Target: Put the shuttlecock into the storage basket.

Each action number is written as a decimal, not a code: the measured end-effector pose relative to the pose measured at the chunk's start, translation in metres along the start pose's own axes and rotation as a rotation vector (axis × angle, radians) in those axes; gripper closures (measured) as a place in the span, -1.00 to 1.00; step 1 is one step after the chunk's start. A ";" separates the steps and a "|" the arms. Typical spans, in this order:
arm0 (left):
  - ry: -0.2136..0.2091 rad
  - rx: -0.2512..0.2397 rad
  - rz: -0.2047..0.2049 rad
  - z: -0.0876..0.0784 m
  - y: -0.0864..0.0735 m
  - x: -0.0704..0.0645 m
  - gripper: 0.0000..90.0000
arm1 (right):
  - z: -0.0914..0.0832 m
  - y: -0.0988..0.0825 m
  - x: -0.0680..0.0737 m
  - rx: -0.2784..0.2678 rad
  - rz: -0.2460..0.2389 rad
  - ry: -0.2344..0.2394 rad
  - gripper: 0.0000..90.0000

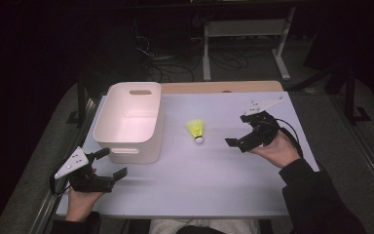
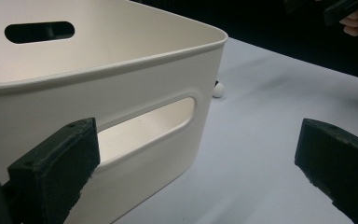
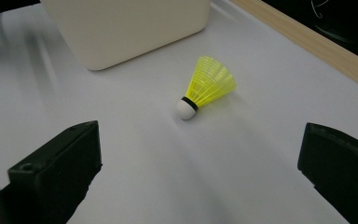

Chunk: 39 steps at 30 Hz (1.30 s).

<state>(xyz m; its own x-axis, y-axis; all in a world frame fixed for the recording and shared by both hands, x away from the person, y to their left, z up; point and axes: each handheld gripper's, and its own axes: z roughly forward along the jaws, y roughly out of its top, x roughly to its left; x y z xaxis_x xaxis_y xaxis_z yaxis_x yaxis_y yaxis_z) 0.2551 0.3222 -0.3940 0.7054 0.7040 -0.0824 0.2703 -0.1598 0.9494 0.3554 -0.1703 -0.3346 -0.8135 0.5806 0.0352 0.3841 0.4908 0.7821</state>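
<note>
Item one, nearest me: my left hand-held gripper (image 1: 111, 163), at the near left of the tabletop (image 1: 199, 180). Its jaws stand wide apart and hold nothing. In the left gripper view one jaw sits just in front of the bin's near wall, level with the handle slot, and the other hangs over bare tabletop; I cannot tell whether the first jaw touches the wall. A grey three-cornered plate rides on top of it.

Item two: my right hand-held gripper (image 1: 243, 130), at the right side, held a little above the surface and pointed left toward the shuttlecock. Jaws spread wide, nothing between them. In the right gripper view the shuttlecock lies ahead of the two jaws, roughly centred between them but clear of both.

Item three: white plastic bin (image 1: 129, 122), rectangular, rounded corners, a handle slot in the near wall and one in the far wall. It stands upright on the left half of the tabletop, just beyond the left hand-held gripper. Its visible inside is bare.

Item four: yellow shuttlecock (image 1: 196, 130), white rounded tip with a black band. It lies on its side on the tabletop, mid-surface, just right of the bin and apart from it, tip toward me and skirt pointing away. Nothing touches it.

Item five, farthest: a strip of bare wood (image 1: 224, 87) along the far edge of the tabletop, then dark floor with cables (image 1: 175, 66) and white table legs (image 1: 282, 53).
</note>
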 end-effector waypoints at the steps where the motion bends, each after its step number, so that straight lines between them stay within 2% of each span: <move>1: 0.000 0.000 0.000 0.000 0.000 0.000 -1.00 | 0.001 0.001 0.000 0.001 -0.002 0.002 -1.00; 26: -0.001 0.000 0.001 0.000 0.000 0.000 -1.00 | 0.020 0.019 -0.001 0.032 -0.018 0.023 -1.00; 39: -0.003 -0.002 0.000 0.000 0.000 0.000 -1.00 | 0.030 0.025 -0.007 0.028 0.007 0.039 -1.00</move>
<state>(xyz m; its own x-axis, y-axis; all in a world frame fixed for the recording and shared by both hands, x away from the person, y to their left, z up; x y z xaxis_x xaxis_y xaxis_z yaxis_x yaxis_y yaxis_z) 0.2549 0.3222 -0.3940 0.7073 0.7020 -0.0830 0.2686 -0.1583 0.9502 0.3844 -0.1427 -0.3340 -0.8271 0.5582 0.0651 0.4014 0.5055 0.7638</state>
